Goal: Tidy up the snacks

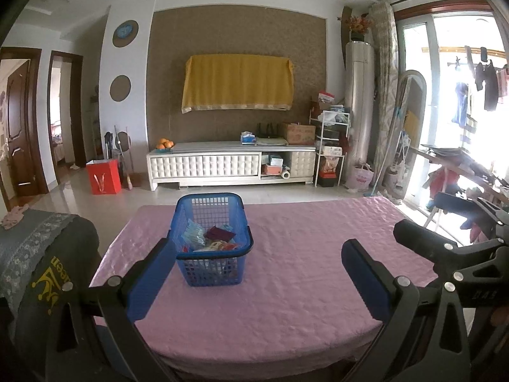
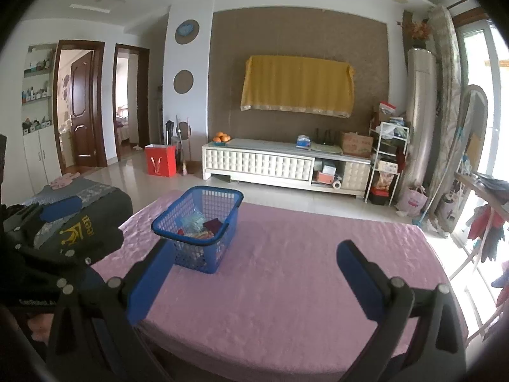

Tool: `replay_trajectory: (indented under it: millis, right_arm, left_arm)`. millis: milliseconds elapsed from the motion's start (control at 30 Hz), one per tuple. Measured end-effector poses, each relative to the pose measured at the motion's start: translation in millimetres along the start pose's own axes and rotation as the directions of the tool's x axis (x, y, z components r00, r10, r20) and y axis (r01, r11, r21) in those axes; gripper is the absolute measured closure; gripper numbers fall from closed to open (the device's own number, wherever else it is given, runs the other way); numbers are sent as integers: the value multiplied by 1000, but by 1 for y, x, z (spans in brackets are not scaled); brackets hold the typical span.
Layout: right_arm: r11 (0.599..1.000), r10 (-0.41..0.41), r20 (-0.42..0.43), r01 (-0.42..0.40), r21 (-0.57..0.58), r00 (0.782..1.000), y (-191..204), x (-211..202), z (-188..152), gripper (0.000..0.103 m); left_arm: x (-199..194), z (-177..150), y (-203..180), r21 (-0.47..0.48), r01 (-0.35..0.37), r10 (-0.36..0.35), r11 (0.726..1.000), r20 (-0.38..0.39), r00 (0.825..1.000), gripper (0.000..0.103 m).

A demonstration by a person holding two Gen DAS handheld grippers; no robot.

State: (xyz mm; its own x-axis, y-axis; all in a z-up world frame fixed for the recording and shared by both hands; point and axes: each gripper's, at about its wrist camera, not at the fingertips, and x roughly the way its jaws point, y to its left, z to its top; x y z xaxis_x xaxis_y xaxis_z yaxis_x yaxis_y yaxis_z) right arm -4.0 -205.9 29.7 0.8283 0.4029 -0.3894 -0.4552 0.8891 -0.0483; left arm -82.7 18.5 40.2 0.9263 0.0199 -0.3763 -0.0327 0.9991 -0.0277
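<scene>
left gripper (image 1: 257, 273): jaws spread wide, nothing between them, held above the near part of the table (image 1: 318, 254). the blue pads look square and clean.

basket (image 1: 212, 238): blue plastic, latticed walls, standing upright on the pink cloth, left of the table's middle and toward its far side. inside lie snacks (image 1: 210, 238), several flat packets, one pale blue, one dark red, others red and orange; the exact count cannot be told. none is seen on the cloth outside.

judgement on handling: packets appear light, soft and crinkly, likely slick film; a pinch on a sealed edge should hold better than across the puffed middle, and contents may crush under a hard squeeze. the basket looks light and fairly stiff; its thick rim offers the soundest hold, though it may slide on the glossy cloth.

right gripper (image 2: 254, 273): jaws likewise wide apart, empty, above the near table, well short of the basket.
</scene>
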Motion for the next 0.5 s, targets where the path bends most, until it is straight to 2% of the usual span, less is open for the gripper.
replay_trajectory:
  millis: [500]
  right_arm:
    - [1000,-8,10,8,0,1000,1,-9,-2,0]
  left_arm:
    - [-9,-3,-5,5,8,-8,1000,12,1000,0]
